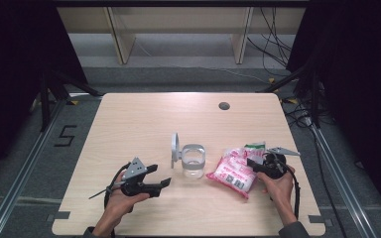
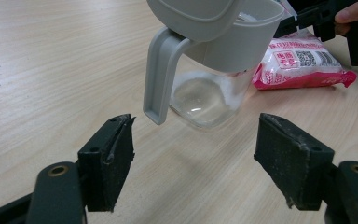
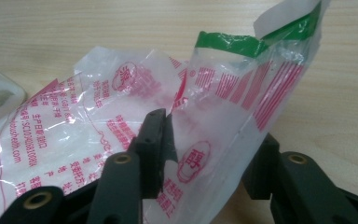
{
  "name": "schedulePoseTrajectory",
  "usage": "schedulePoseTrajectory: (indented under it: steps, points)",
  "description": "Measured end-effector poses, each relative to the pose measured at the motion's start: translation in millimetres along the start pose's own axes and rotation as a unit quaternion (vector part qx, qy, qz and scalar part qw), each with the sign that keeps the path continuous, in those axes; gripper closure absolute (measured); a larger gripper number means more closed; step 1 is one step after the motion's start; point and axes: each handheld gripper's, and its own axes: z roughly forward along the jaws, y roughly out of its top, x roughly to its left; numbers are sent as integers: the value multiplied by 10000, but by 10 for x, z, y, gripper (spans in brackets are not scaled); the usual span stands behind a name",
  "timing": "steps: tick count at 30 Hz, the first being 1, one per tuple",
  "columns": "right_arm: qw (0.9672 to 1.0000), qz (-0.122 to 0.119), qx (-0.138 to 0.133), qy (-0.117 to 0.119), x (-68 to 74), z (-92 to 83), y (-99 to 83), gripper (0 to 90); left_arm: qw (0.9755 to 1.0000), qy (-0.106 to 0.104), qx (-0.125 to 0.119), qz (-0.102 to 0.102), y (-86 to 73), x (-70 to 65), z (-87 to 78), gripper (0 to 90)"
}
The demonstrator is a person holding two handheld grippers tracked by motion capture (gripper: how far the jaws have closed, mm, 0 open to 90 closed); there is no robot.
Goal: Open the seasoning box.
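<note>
A clear glass jar [image 1: 193, 161] stands at the table's middle, its grey hinged lid [image 1: 175, 148] flipped up on its left side. In the left gripper view the jar [image 2: 205, 93] sits just beyond my left gripper [image 2: 193, 156], whose jaws stand wide with nothing between them. In the high view the left gripper [image 1: 161, 175] rests a short way left of the jar. A pink-and-white plastic bag [image 1: 230, 171] of white grains lies right of the jar. My right gripper [image 1: 252, 163] holds the bag's near end. The bag [image 3: 74, 121] bulges between the jaws of the right gripper [image 3: 207, 154], its green-edged top standing up.
The light wooden table [image 1: 144, 114] has a round cable hole [image 1: 223, 105] at the back right. Dark frames and loose cables [image 1: 297, 106] lie on the floor beside it. A wooden shelf's legs [image 1: 121, 44] stand beyond the far edge.
</note>
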Motion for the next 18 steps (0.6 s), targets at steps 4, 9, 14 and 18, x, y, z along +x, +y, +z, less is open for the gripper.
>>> schedulePoseTrajectory:
  steps: [4,9,14,18]
  points:
    - [9999,-114,14,54,19,15,14,691,10000,10,3,-2,3,-17,2,273]
    - [9999,-9,-47,153,56,31,23,814,10000,-34,9,7,4,-23,3,272]
    - [9988,-328,-112,352,54,28,44,900,10000,-33,-20,-41,3,-23,5,272]
    - [9985,-478,-98,264,91,4,58,900,10000,-25,-10,-9,5,-22,3,272]
